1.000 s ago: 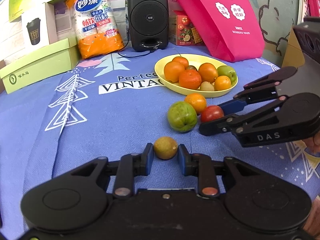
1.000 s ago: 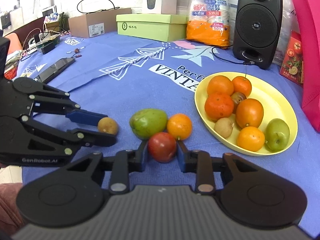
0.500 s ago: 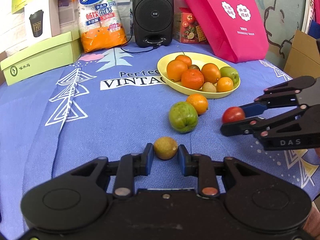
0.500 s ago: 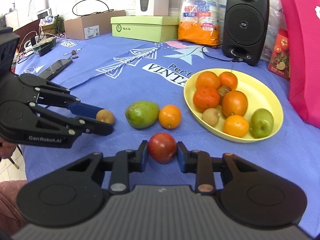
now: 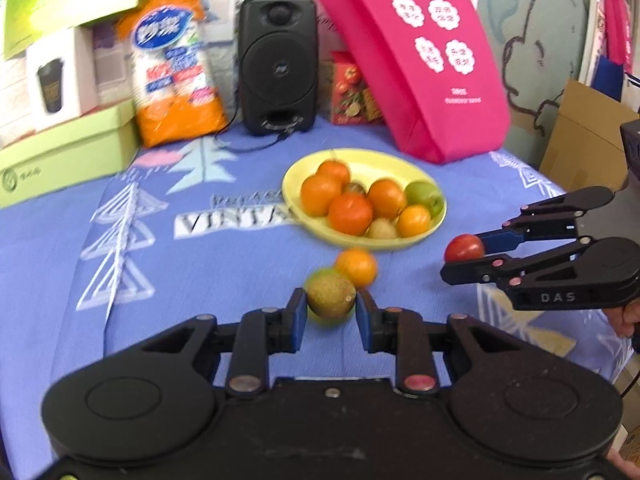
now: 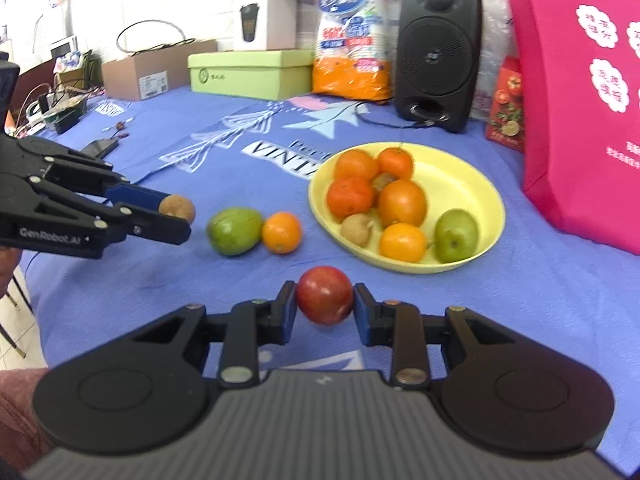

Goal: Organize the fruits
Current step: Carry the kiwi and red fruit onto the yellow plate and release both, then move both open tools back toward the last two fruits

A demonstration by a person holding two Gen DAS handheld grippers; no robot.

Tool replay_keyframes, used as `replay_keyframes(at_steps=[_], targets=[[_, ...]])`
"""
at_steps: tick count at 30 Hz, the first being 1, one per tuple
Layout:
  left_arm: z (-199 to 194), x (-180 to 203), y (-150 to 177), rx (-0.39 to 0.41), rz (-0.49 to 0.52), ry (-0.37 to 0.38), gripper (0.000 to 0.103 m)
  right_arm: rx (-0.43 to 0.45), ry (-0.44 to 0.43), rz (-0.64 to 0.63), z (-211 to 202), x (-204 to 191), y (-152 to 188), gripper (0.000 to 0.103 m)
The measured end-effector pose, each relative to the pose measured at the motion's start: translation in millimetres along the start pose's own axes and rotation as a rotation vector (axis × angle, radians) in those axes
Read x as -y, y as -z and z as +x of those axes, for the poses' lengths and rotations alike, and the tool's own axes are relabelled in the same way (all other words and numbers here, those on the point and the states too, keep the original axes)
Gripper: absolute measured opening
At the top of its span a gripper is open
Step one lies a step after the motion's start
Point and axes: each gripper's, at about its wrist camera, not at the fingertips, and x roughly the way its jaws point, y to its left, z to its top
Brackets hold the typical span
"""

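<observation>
Far left on the blue-clothed worktop (image 6: 460, 320) in the right wrist view sit a brown cardboard box (image 6: 156, 74) and a dark phone (image 6: 100, 146), with a green shoe box (image 6: 250, 74) and a white box printed with a cup (image 6: 264, 16) behind; next to them leans an orange pack of paper cups (image 6: 352, 40), then a black speaker (image 6: 438, 54), and a pink bag (image 6: 584, 100) closes the right side. The left gripper (image 6: 178, 216) reaches in from the left, narrowed onto a small brown fruit (image 6: 177, 208) pinched between its fingertips and raised off the cloth; in its own camera that fruit (image 5: 330, 299) sits squarely between the blue pads. Just to its right a green mango (image 6: 235, 230) lies on the cloth, touching a loose orange (image 6: 281, 232) on its right. Beyond them the yellow plate (image 6: 476, 184) holds several oranges, two small brown fruits and a green apple (image 6: 456, 235) near its right rim. In front of the plate, the right gripper (image 6: 325, 306) is closed on a red tomato (image 6: 325, 295), gripped at both sides by the blue pads and lifted above the cloth; the left wrist view shows the same tomato (image 5: 464, 248) at the tips of that gripper (image 5: 466, 258), to the right of the plate and apart from it
</observation>
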Motion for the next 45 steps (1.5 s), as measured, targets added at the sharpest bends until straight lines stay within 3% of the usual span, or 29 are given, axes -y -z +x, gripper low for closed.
replay_keyframes(at_steps=[10,15,19,21,23,30,36,45], targets=[[72,20,-83,0.025,0.112,0.064,0.026,0.061,0.083,0.023,13,47,-37,0.029],[124,31,-118,-0.007,0.161,0.071,0.026,0.060,0.113,0.050,36,76,-55,0.029],[151,33,-126,-0.038,0.173,0.038,0.036,0.060,0.129,0.072,54,95,-64,0.032],[150,28,-126,-0.032,0.151,0.034,0.056,0.049,0.143,0.073,60,100,-65,0.036],[141,23,-123,-0.010,0.143,0.014,0.068,0.056,0.137,0.086,59,104,-63,0.038],[87,11,-96,0.038,0.168,-0.036,0.068,0.063,0.125,0.085,40,93,-50,0.041],[46,-9,-63,0.026,0.079,-0.066,0.068,0.089,0.063,0.065,14,65,-39,0.045],[16,-18,-8,-0.025,-0.032,-0.058,0.068,0.002,-0.044,-0.001,22,3,-16,0.046]])
